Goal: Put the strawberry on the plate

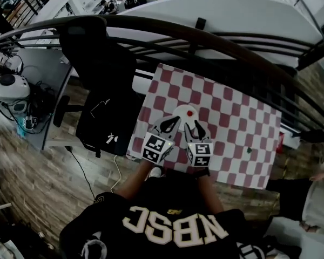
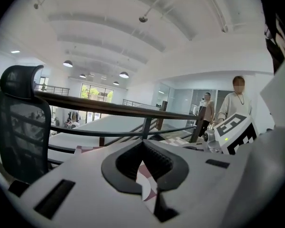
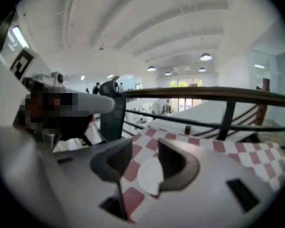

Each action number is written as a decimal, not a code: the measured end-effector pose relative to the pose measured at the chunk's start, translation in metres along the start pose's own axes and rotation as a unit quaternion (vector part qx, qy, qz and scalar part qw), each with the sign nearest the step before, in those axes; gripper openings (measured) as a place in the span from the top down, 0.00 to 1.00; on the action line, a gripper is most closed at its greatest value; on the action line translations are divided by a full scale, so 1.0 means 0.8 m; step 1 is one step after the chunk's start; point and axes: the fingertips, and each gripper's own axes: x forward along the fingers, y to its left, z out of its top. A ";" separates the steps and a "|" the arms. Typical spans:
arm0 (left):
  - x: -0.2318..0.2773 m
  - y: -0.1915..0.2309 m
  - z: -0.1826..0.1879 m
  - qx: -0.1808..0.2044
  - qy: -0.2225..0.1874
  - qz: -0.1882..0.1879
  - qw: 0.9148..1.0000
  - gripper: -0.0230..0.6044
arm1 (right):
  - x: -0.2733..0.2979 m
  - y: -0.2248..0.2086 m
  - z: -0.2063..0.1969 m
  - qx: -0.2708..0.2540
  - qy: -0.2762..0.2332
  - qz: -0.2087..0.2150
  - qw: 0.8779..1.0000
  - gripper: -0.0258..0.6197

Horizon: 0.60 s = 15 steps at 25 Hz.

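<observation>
A white plate (image 1: 181,111) lies on the red-and-white checked tablecloth (image 1: 232,123), and the red strawberry (image 1: 190,113) rests on it. Both grippers hover just on the near side of the plate. My left gripper (image 1: 177,119) points at the plate's near edge with its fingertips together and nothing held. My right gripper (image 1: 193,124) stands open just below the strawberry, apart from it. In the right gripper view the plate (image 3: 149,175) shows through the empty gap of the right gripper (image 3: 146,144); the strawberry is hidden there. In the left gripper view the left gripper (image 2: 142,142) has its tips meeting.
A black office chair (image 1: 105,85) stands at the table's left edge. A dark curved railing (image 1: 205,36) runs behind the table. A small green thing (image 1: 249,150) lies on the cloth at right. A desk with a white helmet (image 1: 8,88) is far left. People (image 2: 237,101) stand beyond the rail.
</observation>
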 end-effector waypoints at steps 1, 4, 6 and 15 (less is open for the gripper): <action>-0.007 -0.005 0.005 0.007 -0.003 -0.002 1.000 0.94 | -0.006 0.007 0.001 -0.001 -0.005 0.000 1.000 0.69; -0.025 -0.014 0.018 0.015 -0.019 0.003 1.000 0.94 | -0.023 0.017 0.006 0.003 -0.019 0.000 1.000 0.69; -0.034 -0.017 0.026 0.018 -0.031 0.011 0.999 0.94 | -0.034 0.019 0.014 0.014 -0.036 0.004 0.999 0.69; -0.056 -0.029 0.069 0.022 -0.092 0.028 0.995 0.94 | -0.089 0.026 0.082 0.000 -0.117 -0.007 0.993 0.81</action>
